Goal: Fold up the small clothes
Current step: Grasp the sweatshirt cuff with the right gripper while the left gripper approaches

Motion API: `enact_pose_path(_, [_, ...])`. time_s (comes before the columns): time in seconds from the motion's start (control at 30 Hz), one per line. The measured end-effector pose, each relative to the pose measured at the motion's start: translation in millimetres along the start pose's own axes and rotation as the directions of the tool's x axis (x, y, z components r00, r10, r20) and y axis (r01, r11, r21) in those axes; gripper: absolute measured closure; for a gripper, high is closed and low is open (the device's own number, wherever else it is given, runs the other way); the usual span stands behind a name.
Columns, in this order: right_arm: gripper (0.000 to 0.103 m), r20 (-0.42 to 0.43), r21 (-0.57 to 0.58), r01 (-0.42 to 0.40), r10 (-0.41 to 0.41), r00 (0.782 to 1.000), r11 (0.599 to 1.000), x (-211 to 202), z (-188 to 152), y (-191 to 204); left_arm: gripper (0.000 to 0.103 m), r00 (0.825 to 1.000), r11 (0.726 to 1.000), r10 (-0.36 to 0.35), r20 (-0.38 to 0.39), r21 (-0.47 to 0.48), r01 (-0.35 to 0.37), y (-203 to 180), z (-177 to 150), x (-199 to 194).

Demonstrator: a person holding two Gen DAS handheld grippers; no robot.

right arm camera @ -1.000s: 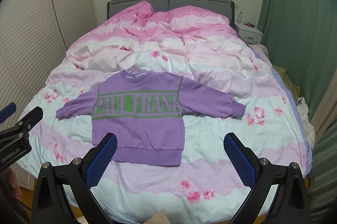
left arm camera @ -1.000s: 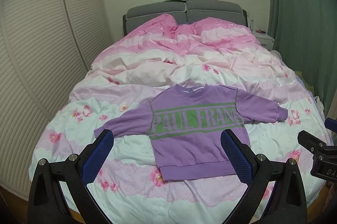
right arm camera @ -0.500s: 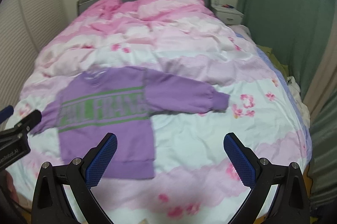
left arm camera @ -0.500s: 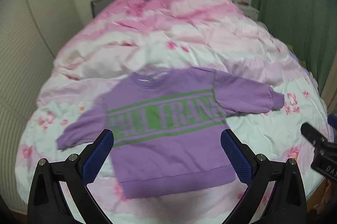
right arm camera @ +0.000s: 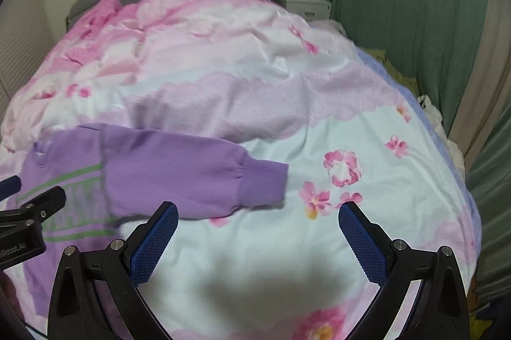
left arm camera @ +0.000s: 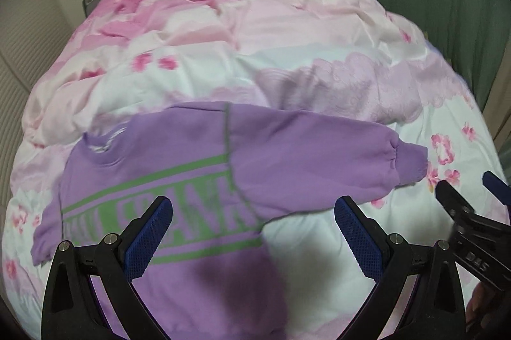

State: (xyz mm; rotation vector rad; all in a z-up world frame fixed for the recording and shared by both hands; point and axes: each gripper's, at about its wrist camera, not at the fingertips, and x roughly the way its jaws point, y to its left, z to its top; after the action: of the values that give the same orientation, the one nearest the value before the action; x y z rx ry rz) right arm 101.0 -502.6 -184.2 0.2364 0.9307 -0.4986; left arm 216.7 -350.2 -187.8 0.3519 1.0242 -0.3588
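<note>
Lying flat on the duvet (right arm camera: 367,122), the purple sweatshirt (left arm camera: 179,180) stretched its sleeve (right arm camera: 198,173) rightward, cuff just ahead-left of the spread, empty right gripper (right arm camera: 257,239), nearer than the spread left gripper (left arm camera: 252,239).

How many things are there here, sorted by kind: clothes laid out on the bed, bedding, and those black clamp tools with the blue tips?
Clothes: 1, the purple sweatshirt, lying flat.
Bedding: 1, the pink floral duvet beneath it.
Clamp tools: 2, the left gripper and the right gripper, both open and holding nothing.
Total: 4
</note>
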Motion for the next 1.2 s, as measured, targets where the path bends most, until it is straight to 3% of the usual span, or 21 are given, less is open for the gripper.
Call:
enact_pose_path(0.1, [0.004, -0.055, 0.026, -0.001, 0.002, 0.998, 1.0, 35.8, 0.3, -15.4, 0.0, 1.0, 1.0, 0.012, -0.023, 0.027, -0.012, -16.3, 5.6, 21.9])
enact_pose_path(0.27, [0.016, -0.14, 0.088, 0.004, 0.008, 0.99, 0.996, 92.2, 0.1, -35.4, 0.0, 0.998, 0.999, 0.034, -0.06, 0.043, -0.032, -27.2, 8.2, 49.4])
enact_pose_path(0.47, [0.032, -0.198, 0.118, -0.022, 0.046, 0.979, 0.993, 131.9, 0.4, -38.1, 0.0, 0.996, 0.998, 0.033, -0.086, 0.054, -0.028, -27.3, 11.6, 69.9])
enact_pose_path(0.57, [0.046, -0.198, 0.101, -0.05, 0.069, 0.978, 0.994, 139.8, 4.1, -32.3, 0.0, 0.995, 0.999, 0.024, -0.101, 0.027, -0.021, -19.8, 12.4, 75.5])
enact_pose_path(0.63, [0.076, -0.211, 0.103, -0.09, 0.11, 0.971, 0.991, 145.4, 6.1, -29.3, 0.0, 0.993, 1.0, 0.017, -0.114, 0.006, -0.017, -12.5, 12.0, 78.6])
enact_pose_path(0.67, [0.083, -0.22, 0.109, -0.108, 0.13, 0.967, 0.988, 146.9, 7.0, -28.2, 0.0, 0.993, 1.0, 0.013, -0.119, -0.003, -0.014, -9.3, 11.7, 78.8])
enact_pose_path(0.73, [0.092, -0.213, 0.099, -0.091, 0.111, 0.971, 0.991, 141.2, 11.1, -22.9, 0.0, 0.993, 1.0, 0.01, -0.121, -0.022, -0.013, 1.4, 10.5, 76.2])
enact_pose_path(0.9, [0.095, -0.14, 0.068, -0.104, 0.112, 0.984, 0.992, 94.6, 26.9, -1.9, 0.0, 0.995, 0.994, 0.017, -0.1, -0.106, -0.028, 47.4, 4.0, 53.0])
enact_pose_path(1.07, [0.096, -0.053, 0.003, -0.199, 0.199, 0.978, 0.98, 26.5, 48.9, 49.0, 0.0, 0.994, 0.974, 0.06, -0.088, -0.211, -0.077, 117.1, -8.7, 21.9])
enact_pose_path(1.2, [0.096, -0.03, -0.061, -0.288, 0.286, 0.958, 0.956, -4.7, 61.0, 109.7, 0.0, 0.991, 0.957, 0.117, -0.057, -0.26, -0.128, 176.8, -23.3, -4.1])
